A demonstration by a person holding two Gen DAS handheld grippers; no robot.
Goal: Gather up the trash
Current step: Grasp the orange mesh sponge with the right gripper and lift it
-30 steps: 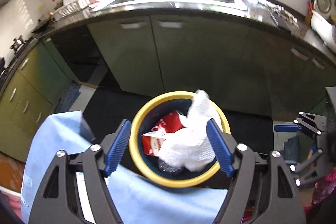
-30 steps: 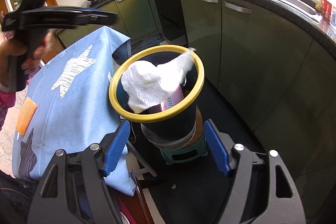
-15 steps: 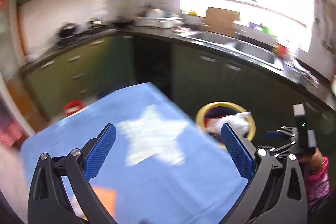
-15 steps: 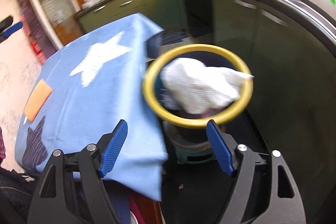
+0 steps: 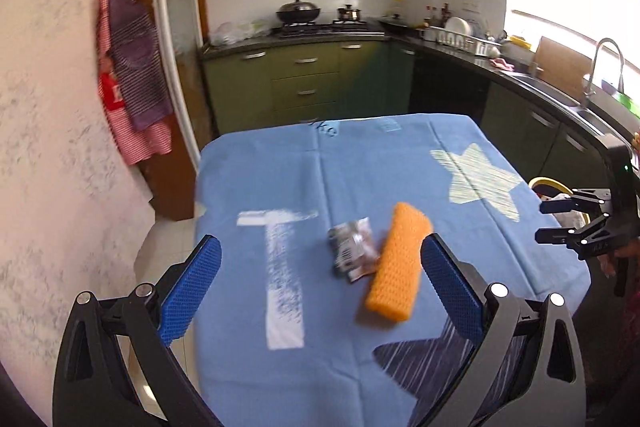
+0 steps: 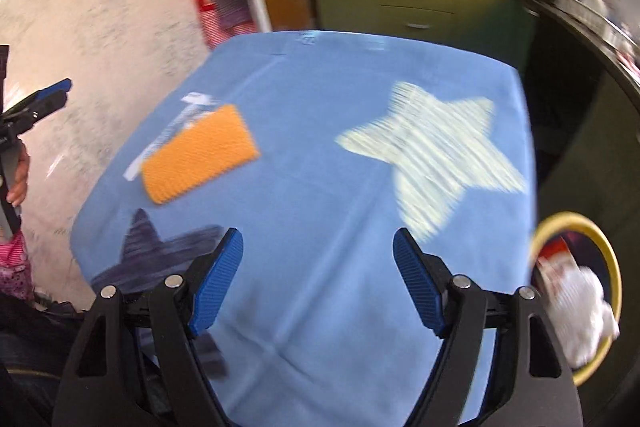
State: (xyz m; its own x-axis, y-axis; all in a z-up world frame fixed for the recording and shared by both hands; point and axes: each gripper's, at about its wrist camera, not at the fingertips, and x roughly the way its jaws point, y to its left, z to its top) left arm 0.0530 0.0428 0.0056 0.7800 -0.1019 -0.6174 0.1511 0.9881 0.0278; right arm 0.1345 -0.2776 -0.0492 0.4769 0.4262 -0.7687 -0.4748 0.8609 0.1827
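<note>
Both the left gripper [image 5: 318,281] and right gripper [image 6: 318,281] are held with jaws spread, empty, above the blue-clothed desk [image 5: 360,179]; a crumpled wrapper [image 5: 353,250] is seen touching an orange sponge [image 5: 398,263].

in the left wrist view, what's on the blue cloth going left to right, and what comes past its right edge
white T print → crumpled silver wrapper → orange sponge → pale star print → yellow-rimmed bin → right gripper

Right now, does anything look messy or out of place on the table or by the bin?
Yes. A crumpled wrapper lies loose on the blue tablecloth beside the orange sponge, and white paper spills over the rim of the yellow-rimmed bin.
</note>
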